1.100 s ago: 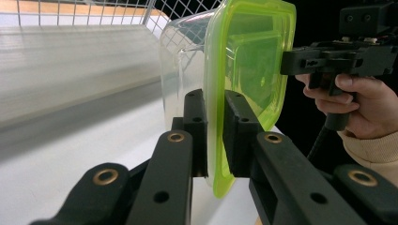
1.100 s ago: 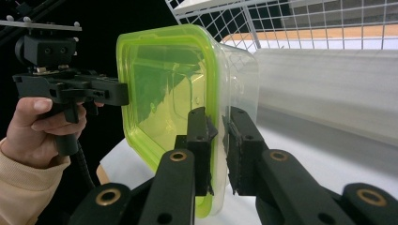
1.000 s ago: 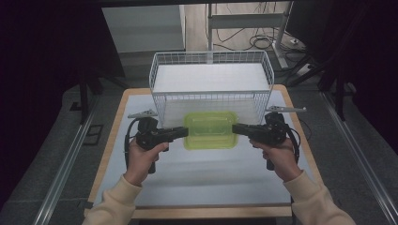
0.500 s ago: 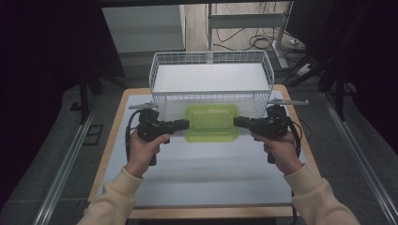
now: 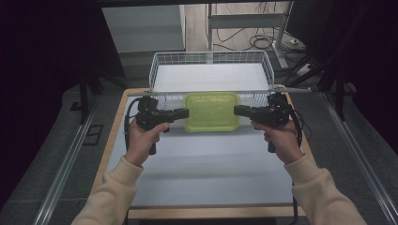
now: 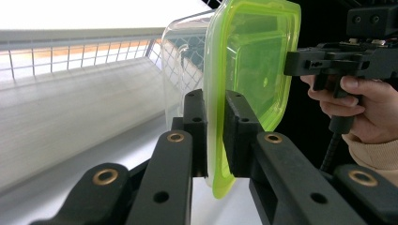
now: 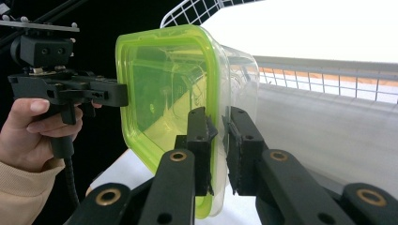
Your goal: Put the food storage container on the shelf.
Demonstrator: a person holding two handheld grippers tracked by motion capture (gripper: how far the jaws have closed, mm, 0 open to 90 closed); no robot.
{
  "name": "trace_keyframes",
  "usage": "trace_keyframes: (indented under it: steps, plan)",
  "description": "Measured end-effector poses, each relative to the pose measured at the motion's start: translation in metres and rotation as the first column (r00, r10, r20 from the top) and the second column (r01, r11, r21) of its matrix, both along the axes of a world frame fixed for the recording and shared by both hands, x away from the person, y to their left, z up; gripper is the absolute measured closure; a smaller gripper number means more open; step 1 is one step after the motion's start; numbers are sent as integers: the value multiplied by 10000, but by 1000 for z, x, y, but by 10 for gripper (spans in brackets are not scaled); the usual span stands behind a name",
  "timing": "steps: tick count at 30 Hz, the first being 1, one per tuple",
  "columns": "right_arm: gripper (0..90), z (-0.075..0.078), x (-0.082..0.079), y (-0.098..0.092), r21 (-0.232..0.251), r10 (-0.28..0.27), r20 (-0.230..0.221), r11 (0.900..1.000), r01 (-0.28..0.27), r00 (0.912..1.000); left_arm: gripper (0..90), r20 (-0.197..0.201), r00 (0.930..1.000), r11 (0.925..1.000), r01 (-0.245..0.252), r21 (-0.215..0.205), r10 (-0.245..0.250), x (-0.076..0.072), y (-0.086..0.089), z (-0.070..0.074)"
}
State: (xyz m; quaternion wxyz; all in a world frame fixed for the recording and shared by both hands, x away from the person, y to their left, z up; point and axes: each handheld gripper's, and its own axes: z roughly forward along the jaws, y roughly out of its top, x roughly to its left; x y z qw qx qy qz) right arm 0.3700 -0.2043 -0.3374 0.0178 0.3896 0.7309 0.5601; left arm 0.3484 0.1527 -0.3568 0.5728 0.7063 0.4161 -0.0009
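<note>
Lime-green lidded plastic container hangs above the tabletop just before the wire basket, the left gripper and right gripper each clenched on an opposite lid rim. Light, stiff and probably slick, it seems best pinched at those rims.

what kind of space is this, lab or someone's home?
Most likely a lab or recording setup, not a home. A bare white table holds just a wire basket and a green-lidded container, with metal frame legs and loose cables on the floor behind and dark surroundings.
</note>
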Motion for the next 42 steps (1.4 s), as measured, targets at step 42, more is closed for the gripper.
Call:
trace_keyframes:
  steps: [42]
  plan:
    - [802,43,65,6,128,-549,330,9984,546,9979,808,-33,9998,9995,-208,258,209,74,2,48]
